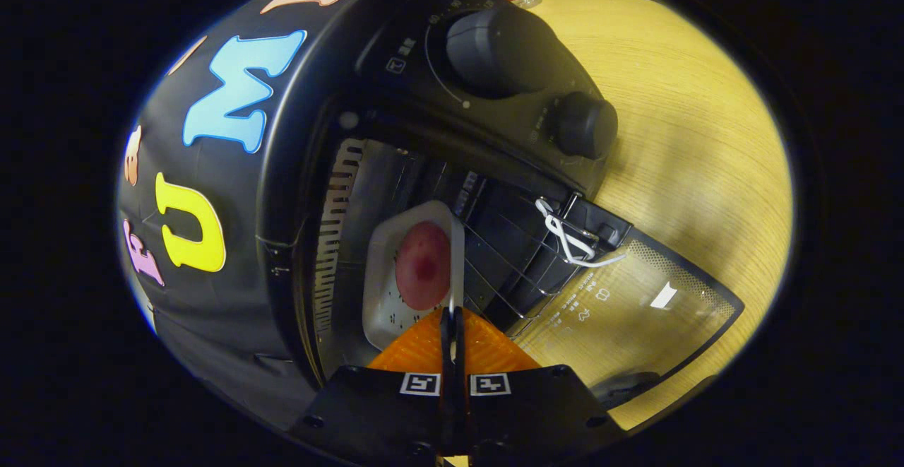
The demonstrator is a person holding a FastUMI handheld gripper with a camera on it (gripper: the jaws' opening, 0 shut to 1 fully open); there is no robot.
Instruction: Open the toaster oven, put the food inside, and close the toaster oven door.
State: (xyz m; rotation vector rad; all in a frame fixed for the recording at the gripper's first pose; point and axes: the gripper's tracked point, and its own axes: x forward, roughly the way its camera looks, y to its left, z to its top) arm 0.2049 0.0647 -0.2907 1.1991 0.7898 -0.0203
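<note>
- Claw (452, 326): nearest the camera, rolled sideways relative to the scene so the toaster oven appears tipped over. The two fingers are pressed close together, with a thin edge of the tray's rim clamped between the tips; clenched on the tray.
- Tray (385, 297): pale, shallow, rounded corners, dark specks on its floor. It sits just ahead of the fingertips, inside the oven cavity, on or near the wire rack; exact contact with the rack cannot be told.
- Food (422, 265): one round reddish-pink piece with a darker centre, lying in the tray.
- Wire rack (501, 262): thin metal bars beside the tray, running into the cavity.
- Toaster oven (282, 170): black body, door open. Slotted vents line the inner wall next to the tray.
- Oven door (635, 311): glass, dotted border, folded down flat against the table. A white cord (568, 241) is looped at the hinge.
- Knobs: large dial (494, 46) and smaller dial (583, 124) on the control panel, beyond the cavity.
- Table (692, 135): light wood grain, carries the oven.
- Booth wall: black cloth behind the oven.
</note>
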